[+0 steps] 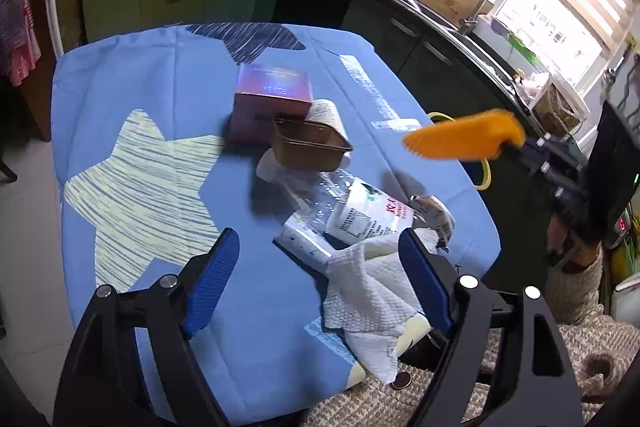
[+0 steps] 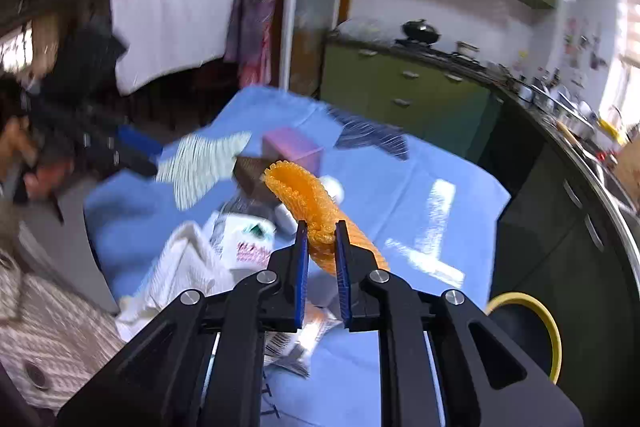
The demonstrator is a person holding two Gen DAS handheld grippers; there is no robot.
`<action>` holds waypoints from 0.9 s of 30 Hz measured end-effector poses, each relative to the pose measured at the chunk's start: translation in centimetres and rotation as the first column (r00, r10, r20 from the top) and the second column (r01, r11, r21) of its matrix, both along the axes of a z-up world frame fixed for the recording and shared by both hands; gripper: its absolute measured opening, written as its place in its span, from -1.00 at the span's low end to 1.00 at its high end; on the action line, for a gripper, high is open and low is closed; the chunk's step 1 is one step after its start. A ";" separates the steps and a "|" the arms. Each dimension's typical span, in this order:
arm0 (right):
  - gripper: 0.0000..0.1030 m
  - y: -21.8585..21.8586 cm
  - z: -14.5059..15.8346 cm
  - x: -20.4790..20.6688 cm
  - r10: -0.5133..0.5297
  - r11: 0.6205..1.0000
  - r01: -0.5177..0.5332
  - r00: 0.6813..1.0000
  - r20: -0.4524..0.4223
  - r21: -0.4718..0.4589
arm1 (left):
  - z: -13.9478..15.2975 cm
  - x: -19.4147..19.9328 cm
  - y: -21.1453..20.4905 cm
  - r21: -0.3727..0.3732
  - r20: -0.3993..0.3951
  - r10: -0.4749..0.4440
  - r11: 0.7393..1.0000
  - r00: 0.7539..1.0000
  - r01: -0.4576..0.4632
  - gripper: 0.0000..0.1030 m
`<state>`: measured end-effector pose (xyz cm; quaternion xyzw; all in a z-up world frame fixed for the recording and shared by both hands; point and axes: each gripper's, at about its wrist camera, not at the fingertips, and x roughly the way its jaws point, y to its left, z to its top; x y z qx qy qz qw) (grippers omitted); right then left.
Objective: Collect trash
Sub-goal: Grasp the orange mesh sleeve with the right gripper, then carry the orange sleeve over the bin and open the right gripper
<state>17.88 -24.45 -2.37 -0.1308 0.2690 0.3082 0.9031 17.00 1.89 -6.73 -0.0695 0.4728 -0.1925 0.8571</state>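
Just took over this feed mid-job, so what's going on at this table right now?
The right gripper is shut on an orange foam net sleeve, held above the blue tablecloth. The left gripper is open, its fingers either side of a white paper towel. A crushed plastic bottle, brown tray and pink box remain on the cloth.

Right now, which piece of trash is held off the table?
The orange foam net, pinched in the right hand-held gripper; the others lie on the blue cloth.

On the table: one pink box (image 1: 272, 95), one brown tray (image 1: 310, 143), one plastic bottle (image 1: 352, 203), one paper towel (image 1: 368, 295), one orange foam net (image 1: 464, 139).
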 end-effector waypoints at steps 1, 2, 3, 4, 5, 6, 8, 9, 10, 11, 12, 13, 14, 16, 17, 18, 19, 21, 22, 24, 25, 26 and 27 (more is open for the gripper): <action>-0.74 -1.2 0.8 -0.1 -0.024 0.999 0.023 1.000 0.004 0.026 | 0.1 -0.1 -0.2 0.002 0.002 -0.006 1.000 1.000 0.006 0.50; -0.74 -2.1 1.4 -0.2 -0.049 0.998 0.049 0.999 0.013 0.036 | 0.3 -0.1 -0.5 0.004 0.006 -0.015 1.000 1.000 0.015 0.50; -0.74 -3.1 1.9 -0.3 -0.082 0.996 0.081 0.996 0.029 0.041 | 0.4 -0.2 -0.8 0.006 0.008 -0.022 1.000 1.000 0.022 0.50; -0.74 -4.7 2.6 -0.3 -0.132 0.990 0.130 0.990 0.048 0.048 | 0.6 -0.2 -1.2 0.008 0.010 -0.032 0.999 0.999 0.031 0.50; -0.74 -5.8 2.9 -0.3 -0.164 0.985 0.161 0.985 0.053 0.054 | 0.7 -0.3 -1.4 0.009 0.011 -0.038 0.999 0.999 0.038 0.51; -0.74 -6.8 3.2 -0.2 -0.195 0.980 0.191 0.979 0.056 0.059 | 0.8 -0.3 -1.7 0.012 0.012 -0.047 0.999 0.999 0.047 0.51; -0.74 -9.9 3.3 0.5 -0.295 0.954 0.291 0.954 0.049 0.066 | 1.0 -0.5 -2.4 0.016 0.015 -0.064 0.998 0.998 0.064 0.51; -0.74 -11.3 3.2 1.0 -0.334 0.941 0.331 0.942 0.037 0.071 | 1.1 -0.5 -2.7 0.018 0.016 -0.071 0.997 0.997 0.070 0.51; -0.74 -13.1 2.8 1.8 -0.382 0.922 0.380 0.924 0.014 0.074 | 1.2 -0.5 -3.1 0.021 0.018 -0.080 0.997 0.997 0.080 0.51; -0.74 -14.5 2.3 2.4 -0.418 0.906 0.417 0.909 -0.008 0.072 | 1.3 -0.6 -3.3 0.024 0.019 -0.085 0.996 0.996 0.085 0.51; -0.74 -15.8 1.8 3.2 -0.450 0.889 0.452 0.892 -0.033 0.070 | 1.3 -0.6 -3.5 0.028 0.020 -0.090 0.996 0.996 0.089 0.51; -0.74 -17.8 0.8 4.4 -0.491 0.866 0.496 0.868 -0.076 0.070 | 1.4 -0.6 -3.7 0.032 0.021 -0.093 0.995 0.995 0.092 0.51; -0.74 -19.0 0.1 5.1 -0.509 0.854 0.516 0.855 -0.102 0.068 | 1.5 -0.6 -4.0 0.037 0.021 -0.097 0.995 0.995 0.096 0.51; -0.74 -21.5 -1.8 6.8 -0.549 0.824 0.564 0.819 -0.167 0.058 | 1.6 -0.6 -4.4 0.045 0.021 -0.101 0.994 0.995 0.100 0.52; -0.74 -22.5 -2.8 7.6 -0.562 0.812 0.581 0.804 -0.193 0.054 | 1.6 -0.7 -4.5 0.048 0.021 -0.102 0.994 0.995 0.101 0.52; -0.74 -23.2 -3.5 8.3 -0.568 0.806 0.590 0.795 -0.211 0.050 | 1.7 -0.6 -4.6 0.049 0.021 -0.102 0.994 0.995 0.101 0.52; -0.74 -24.1 -4.5 9.0 -0.578 0.795 0.604 0.781 -0.237 0.049 | 1.7 -0.7 -4.7 0.050 0.021 -0.102 0.994 0.995 0.101 0.52; -0.74 -25.6 -6.0 10.1 -0.590 0.778 0.626 0.757 -0.279 0.056 | 1.8 -0.7 -4.8 0.054 0.022 -0.104 0.993 0.994 0.103 0.52; -0.74 -26.6 -6.9 10.9 -0.594 0.768 0.638 0.744 -0.306 0.061 | 1.9 -0.7 -4.9 0.059 0.022 -0.105 0.993 0.994 0.103 0.52; -0.74 -27.6 -8.4 12.1 -0.600 0.754 0.654 0.725 -0.338 0.061 | 2.0 -0.8 -5.0 0.065 0.022 -0.105 0.992 0.994 0.104 0.52; -0.74 -27.7 -9.1 12.6 -0.604 0.751 0.658 0.718 -0.346 0.056 | 2.0 -0.8 -5.0 0.068 0.022 -0.105 0.992 0.994 0.103 0.52; -0.74 -28.1 -9.7 13.2 -0.611 0.744 0.666 0.707 -0.355 0.047 | 2.0 -0.8 -5.1 0.069 0.022 -0.104 0.992 0.994 0.102 0.53; -0.74 -28.3 -10.3 13.6 -0.618 0.738 0.673 0.699 -0.361 0.040 | 2.0 -0.8 -5.1 0.070 0.021 -0.104 0.992 0.994 0.102 0.53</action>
